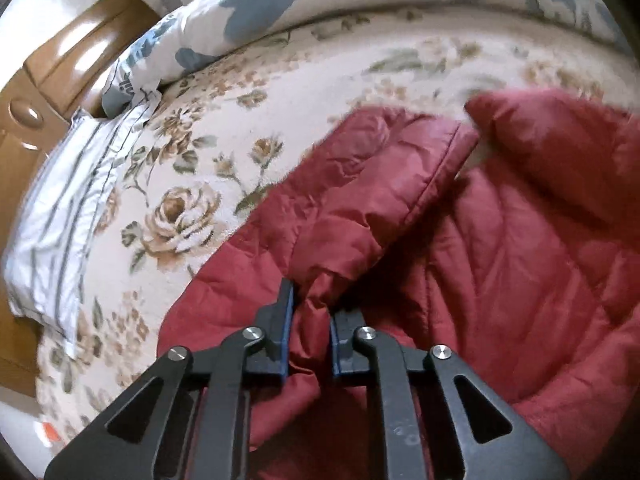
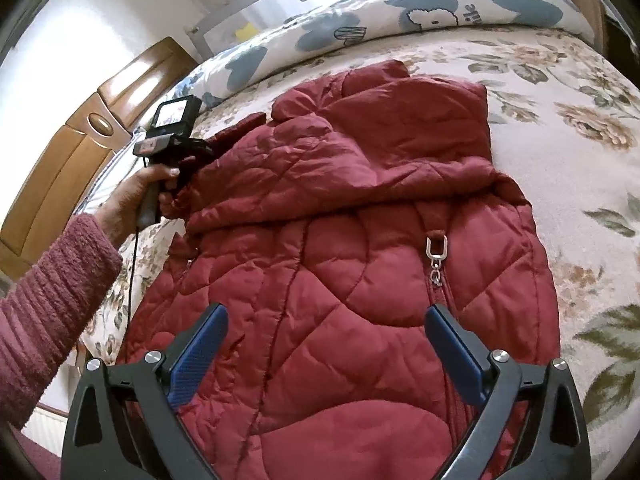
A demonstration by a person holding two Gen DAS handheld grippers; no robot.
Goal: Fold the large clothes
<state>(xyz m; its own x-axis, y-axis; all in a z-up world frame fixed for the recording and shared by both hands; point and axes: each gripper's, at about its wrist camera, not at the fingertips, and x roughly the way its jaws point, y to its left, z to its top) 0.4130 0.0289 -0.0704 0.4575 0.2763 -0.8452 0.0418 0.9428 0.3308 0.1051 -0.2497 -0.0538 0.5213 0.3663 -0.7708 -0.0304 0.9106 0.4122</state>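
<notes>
A white striped pillow [image 1: 60, 216] lies at the left edge of the floral bedspread [image 1: 224, 168]. The left gripper [image 1: 310, 312] pinches a bunched fold, probably a sleeve, of the dark red quilted puffer jacket [image 2: 360, 260] spread on the bed. The right gripper [image 2: 326, 332] hovers wide open over the jacket's front, holding nothing.

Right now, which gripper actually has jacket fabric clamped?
The left gripper: its jaws are closed on a bunch of the red jacket. The right gripper hangs wide open above it.
</notes>
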